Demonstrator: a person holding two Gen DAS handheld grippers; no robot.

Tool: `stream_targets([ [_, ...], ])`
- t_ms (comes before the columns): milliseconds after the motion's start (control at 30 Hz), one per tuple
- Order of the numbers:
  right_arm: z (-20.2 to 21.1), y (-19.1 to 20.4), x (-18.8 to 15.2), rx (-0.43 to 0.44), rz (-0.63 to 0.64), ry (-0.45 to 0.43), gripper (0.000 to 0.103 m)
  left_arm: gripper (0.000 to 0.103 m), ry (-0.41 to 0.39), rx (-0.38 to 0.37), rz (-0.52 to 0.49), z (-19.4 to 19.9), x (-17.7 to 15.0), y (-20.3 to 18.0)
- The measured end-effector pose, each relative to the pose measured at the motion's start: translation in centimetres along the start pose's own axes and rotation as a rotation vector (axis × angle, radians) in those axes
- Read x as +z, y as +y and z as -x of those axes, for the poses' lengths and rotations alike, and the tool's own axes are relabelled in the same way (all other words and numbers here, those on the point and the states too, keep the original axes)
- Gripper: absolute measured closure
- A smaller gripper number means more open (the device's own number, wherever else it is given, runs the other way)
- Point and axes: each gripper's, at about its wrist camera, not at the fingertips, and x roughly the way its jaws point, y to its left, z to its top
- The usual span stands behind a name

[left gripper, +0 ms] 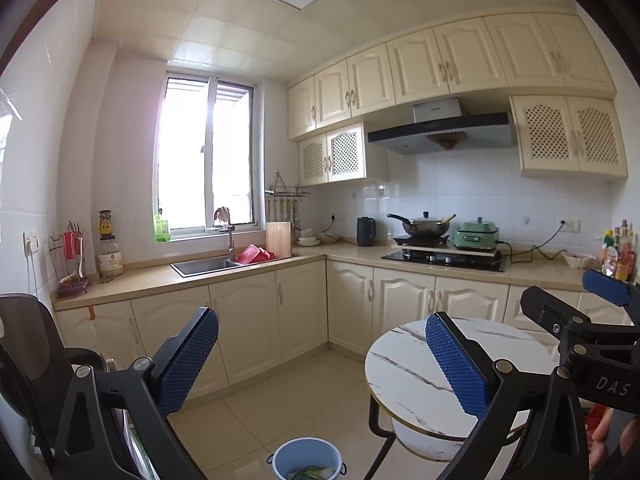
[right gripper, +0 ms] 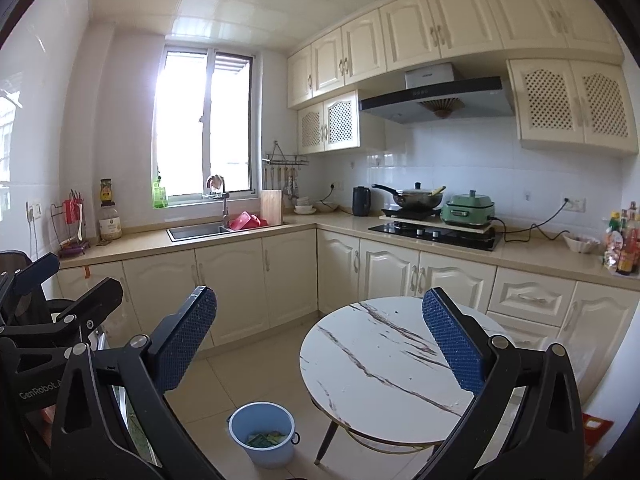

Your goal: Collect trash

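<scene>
A light blue bucket [right gripper: 262, 434] stands on the tiled floor left of a round marble-top table [right gripper: 384, 364]; green and pale scraps of trash [right gripper: 264, 439] lie inside it. In the left wrist view the same bucket [left gripper: 308, 458] shows at the bottom edge with scraps in it. My left gripper [left gripper: 322, 364] is open, held high above the floor, nothing between its blue pads. My right gripper [right gripper: 320, 344] is open too and empty, above the table's near edge. The right gripper's fingers [left gripper: 608, 286] show at the right of the left wrist view.
An L-shaped counter carries a sink [right gripper: 198, 231], a red rack [right gripper: 246, 222], a hob with a wok [right gripper: 420, 198] and a green cooker [right gripper: 468, 210], a kettle [right gripper: 361, 201] and sauce bottles [right gripper: 624, 242]. A dark chair [left gripper: 28, 360] stands at the left.
</scene>
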Motion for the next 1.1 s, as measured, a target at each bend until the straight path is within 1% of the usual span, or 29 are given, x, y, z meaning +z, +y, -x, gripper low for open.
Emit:
stream_targets([
  [367,-0.4,0.2,-0.2,0.008,0.002,0.012,0.000,0.001,0.009,0.004,-0.003,-1.6,1.8,-0.2],
  [1100,-1.1,0.4,-0.5,0.011,0.007,0.025,0.000,0.001,0.019,0.000,-0.004,-2.3,3.9,2.8],
])
